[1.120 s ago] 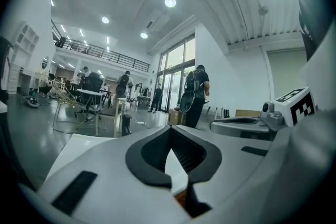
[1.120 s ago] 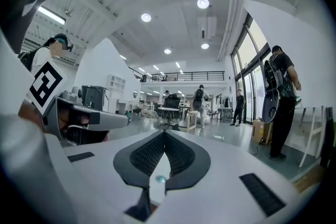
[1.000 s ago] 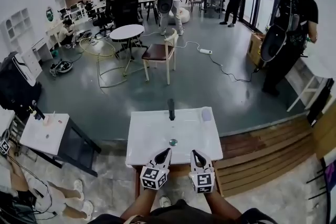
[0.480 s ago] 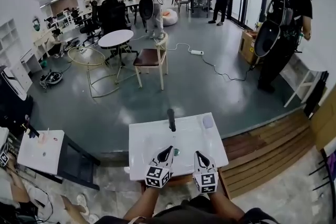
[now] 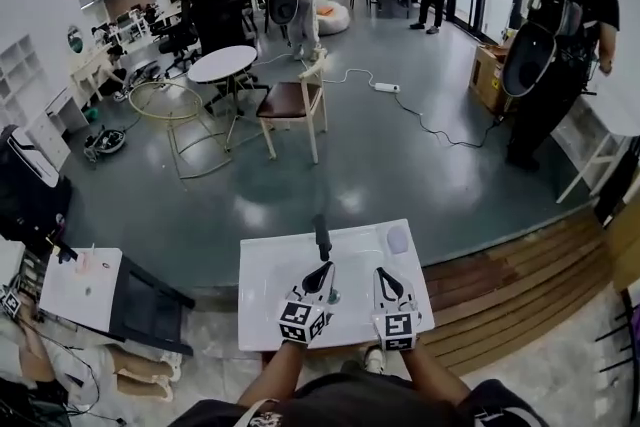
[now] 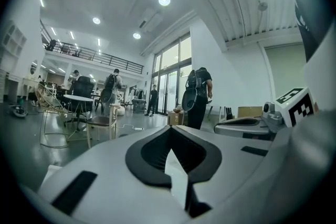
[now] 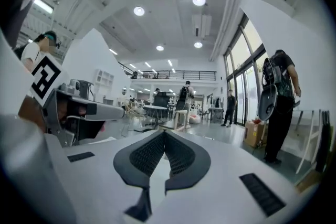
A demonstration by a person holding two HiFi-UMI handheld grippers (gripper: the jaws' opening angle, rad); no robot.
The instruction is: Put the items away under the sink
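Left tongs [image 5: 321, 275] and right tongs [image 5: 384, 279] both closed (empty), held level, side by side over white sink [image 5: 268, 287].

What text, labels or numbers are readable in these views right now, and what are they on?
No readable text in any view.
Cubes on the left gripper and right gripper: black-and-white square markers only, no letters or numbers.
Cardboard box: any print is too small to read.
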